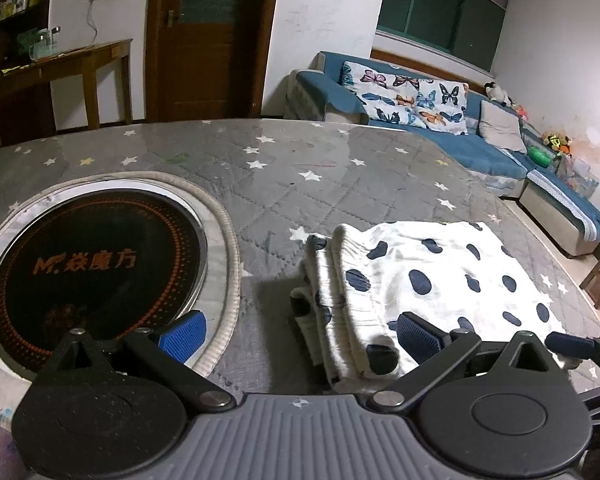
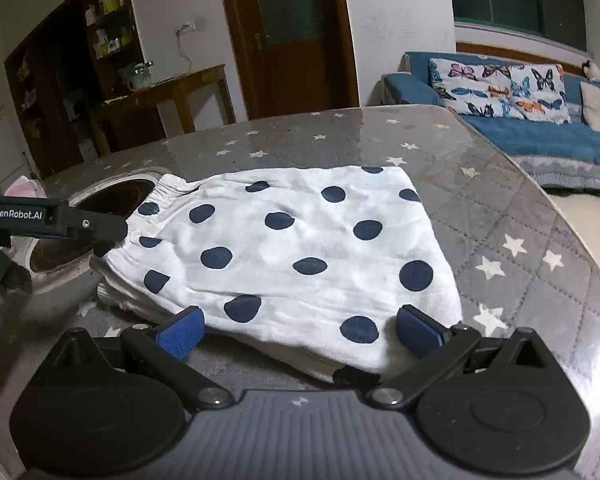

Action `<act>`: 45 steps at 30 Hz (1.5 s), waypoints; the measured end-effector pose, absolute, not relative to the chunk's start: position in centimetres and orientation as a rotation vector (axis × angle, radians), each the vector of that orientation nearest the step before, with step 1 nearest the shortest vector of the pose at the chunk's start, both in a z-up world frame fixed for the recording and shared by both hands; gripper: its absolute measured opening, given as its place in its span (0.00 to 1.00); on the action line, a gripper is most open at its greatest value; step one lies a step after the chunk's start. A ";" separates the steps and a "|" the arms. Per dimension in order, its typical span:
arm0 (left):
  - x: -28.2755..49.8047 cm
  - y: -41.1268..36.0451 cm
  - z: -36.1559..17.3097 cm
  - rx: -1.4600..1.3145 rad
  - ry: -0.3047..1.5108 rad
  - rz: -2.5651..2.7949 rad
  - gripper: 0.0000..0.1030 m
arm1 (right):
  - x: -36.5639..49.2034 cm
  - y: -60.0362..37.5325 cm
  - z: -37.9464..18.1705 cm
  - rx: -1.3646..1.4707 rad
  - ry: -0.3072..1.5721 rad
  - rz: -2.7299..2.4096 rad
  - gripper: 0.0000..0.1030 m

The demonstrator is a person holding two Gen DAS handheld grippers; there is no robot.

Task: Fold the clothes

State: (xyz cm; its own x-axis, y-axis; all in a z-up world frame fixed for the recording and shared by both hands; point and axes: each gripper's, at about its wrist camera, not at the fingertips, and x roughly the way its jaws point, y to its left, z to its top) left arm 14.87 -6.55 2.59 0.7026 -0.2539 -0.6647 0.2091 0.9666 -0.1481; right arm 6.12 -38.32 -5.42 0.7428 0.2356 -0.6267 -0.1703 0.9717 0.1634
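Observation:
A white garment with navy dots (image 2: pixel 296 248) lies folded in a flat stack on the grey star-patterned table cover (image 2: pixel 500 216). It also shows in the left wrist view (image 1: pixel 432 280), with its layered folded edge on the left. My left gripper (image 1: pixel 300 332) is open, its right pad over the garment's near left edge and its left pad over the cooktop rim. It appears in the right wrist view (image 2: pixel 100 236) at the garment's elastic waistband. My right gripper (image 2: pixel 300 332) is open at the garment's near edge, holding nothing.
A round black induction cooktop (image 1: pixel 92 264) is set into the table left of the garment. Beyond the table's far edge stand a blue sofa with butterfly cushions (image 1: pixel 412 100), a wooden side table (image 1: pixel 60 68) and a wooden door (image 1: pixel 208 36).

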 end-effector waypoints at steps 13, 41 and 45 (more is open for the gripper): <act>12.9 -6.8 3.0 -0.048 0.740 -0.256 1.00 | 6.1 -36.3 -6.0 -0.046 0.716 0.180 1.00; 9.1 -6.1 2.1 -0.023 0.749 -0.231 1.00 | 2.7 -34.2 -4.6 0.027 0.648 0.108 1.00; 8.7 -5.9 1.9 -0.016 0.744 -0.227 1.00 | 2.3 -34.0 -4.7 0.036 0.654 0.084 1.00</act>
